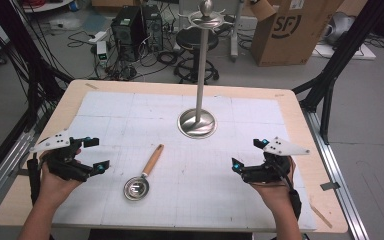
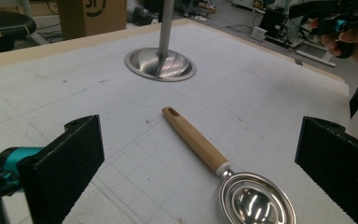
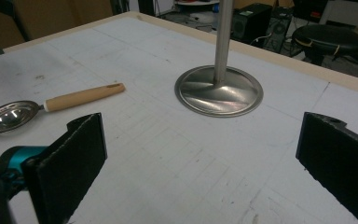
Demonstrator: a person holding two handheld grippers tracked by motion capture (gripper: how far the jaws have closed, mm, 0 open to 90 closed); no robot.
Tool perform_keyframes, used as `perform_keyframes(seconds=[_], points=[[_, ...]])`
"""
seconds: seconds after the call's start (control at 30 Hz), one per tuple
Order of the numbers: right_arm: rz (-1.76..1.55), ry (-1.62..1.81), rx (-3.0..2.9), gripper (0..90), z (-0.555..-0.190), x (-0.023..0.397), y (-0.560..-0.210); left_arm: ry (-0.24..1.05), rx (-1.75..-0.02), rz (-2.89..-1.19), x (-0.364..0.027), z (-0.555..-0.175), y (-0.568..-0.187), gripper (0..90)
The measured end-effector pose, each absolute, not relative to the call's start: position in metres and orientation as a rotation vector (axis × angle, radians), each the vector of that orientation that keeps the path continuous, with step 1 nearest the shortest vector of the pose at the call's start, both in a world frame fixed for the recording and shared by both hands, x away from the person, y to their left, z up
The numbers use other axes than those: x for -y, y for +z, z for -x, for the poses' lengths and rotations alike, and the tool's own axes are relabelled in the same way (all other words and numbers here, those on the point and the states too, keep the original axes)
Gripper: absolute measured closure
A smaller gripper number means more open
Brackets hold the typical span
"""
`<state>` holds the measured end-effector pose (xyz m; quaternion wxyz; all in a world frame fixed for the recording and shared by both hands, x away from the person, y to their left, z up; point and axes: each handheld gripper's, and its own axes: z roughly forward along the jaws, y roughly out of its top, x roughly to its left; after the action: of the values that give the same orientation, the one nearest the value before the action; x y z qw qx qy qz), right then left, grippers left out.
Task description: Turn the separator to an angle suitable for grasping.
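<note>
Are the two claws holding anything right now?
No. The left gripper and right gripper are both open and empty; the spoon lies untouched.

A small metal strainer spoon (image 1: pixel 143 175) with a light wooden handle lies flat on the white mat. Its shiny round bowl faces up, near the front edge. The handle points away toward the stand's round base, and seems to have a little hole at its end.
</note>
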<state>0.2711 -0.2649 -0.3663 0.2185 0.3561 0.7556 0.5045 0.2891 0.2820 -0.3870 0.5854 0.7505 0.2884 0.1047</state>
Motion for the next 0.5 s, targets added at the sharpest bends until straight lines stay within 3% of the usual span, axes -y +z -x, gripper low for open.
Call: perform_keyframes(seconds=[0.5], points=[[-0.984,1.391,-2.100,0.1,-0.2713,0.2626,-0.3671,0.243,-0.657,-1.757,-0.2829,-0.2869,-0.3870,1.6]])
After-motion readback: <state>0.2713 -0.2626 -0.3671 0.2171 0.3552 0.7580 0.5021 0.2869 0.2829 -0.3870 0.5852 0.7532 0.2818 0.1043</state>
